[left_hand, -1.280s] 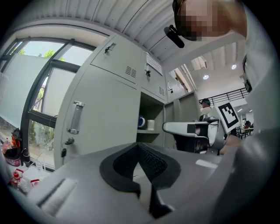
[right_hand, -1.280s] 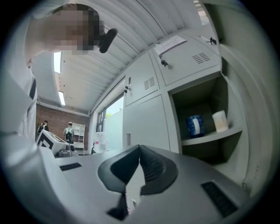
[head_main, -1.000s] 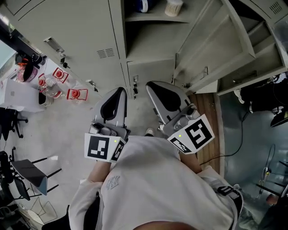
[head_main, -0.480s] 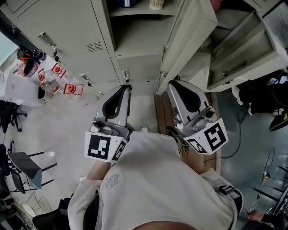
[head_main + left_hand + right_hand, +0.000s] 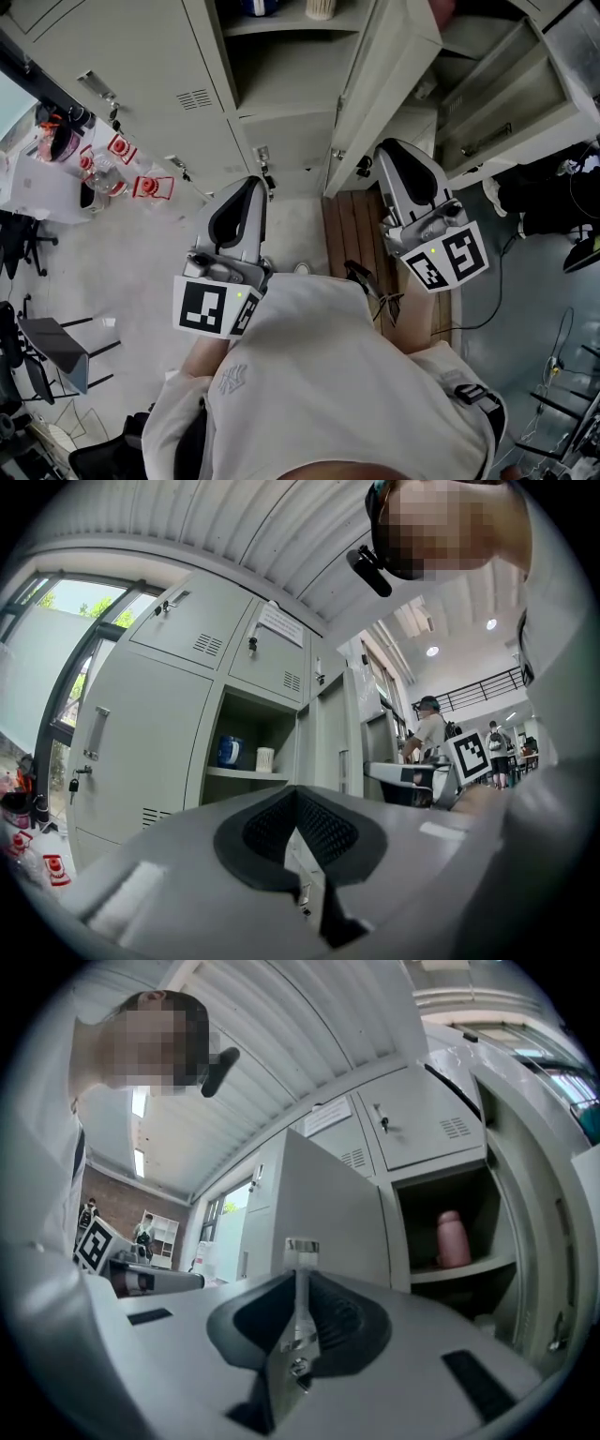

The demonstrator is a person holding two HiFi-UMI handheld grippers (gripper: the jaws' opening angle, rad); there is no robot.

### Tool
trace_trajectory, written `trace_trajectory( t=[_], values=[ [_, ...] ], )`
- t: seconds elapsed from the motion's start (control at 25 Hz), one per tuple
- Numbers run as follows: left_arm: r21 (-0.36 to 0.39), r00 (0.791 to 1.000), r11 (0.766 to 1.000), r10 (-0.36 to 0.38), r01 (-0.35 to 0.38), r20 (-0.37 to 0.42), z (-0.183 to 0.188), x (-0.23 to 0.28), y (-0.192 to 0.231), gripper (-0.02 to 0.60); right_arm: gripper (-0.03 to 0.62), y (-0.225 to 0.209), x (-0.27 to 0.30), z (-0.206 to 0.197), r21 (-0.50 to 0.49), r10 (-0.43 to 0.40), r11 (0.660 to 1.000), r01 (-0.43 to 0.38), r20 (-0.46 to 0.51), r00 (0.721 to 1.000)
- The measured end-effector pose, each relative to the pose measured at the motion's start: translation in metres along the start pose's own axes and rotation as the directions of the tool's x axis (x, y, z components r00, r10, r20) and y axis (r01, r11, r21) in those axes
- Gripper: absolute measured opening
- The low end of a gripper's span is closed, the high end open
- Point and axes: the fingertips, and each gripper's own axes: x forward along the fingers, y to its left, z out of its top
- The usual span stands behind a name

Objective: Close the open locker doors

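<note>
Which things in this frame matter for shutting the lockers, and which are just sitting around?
For the job: middle open locker door; second open door to its right; right tongs near the middle door; left tongs.

Just lying about: blue cup and white cup on the open locker's shelf; pink bottle in another locker; red-and-white items at far left.

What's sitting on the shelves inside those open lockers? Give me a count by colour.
blue mug: 1
white cup: 1
pink bottle: 1
Total: 3
</note>
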Motion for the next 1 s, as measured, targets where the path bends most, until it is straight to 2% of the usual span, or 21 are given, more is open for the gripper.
trace_trajectory(
  t=[0.48, 0.64, 1.0],
  values=[
    [0.015, 0.998, 0.998, 0.059, -0.059, 0.006, 0.000, -0.003, 0.010, 0.002, 0.018, 0.015, 0.023, -0.008, 0.059, 0.135, 0.989, -0.134, -0.004, 0.991],
    [0.018, 0.997, 0.997, 0.072, -0.072, 0.006, 0.000, -0.004, 0.013, 0.002, 0.046, 0.022, 0.033, -0.007, 0.066, 0.179, 0.982, -0.178, -0.003, 0.984],
    [0.020, 0.995, 0.995, 0.096, -0.096, 0.008, 0.002, -0.009, 0.026, 0.002, 0.060, 0.036, 0.059, -0.009, 0.059, 0.228, 0.972, -0.227, -0.014, 0.974]
  ],
)
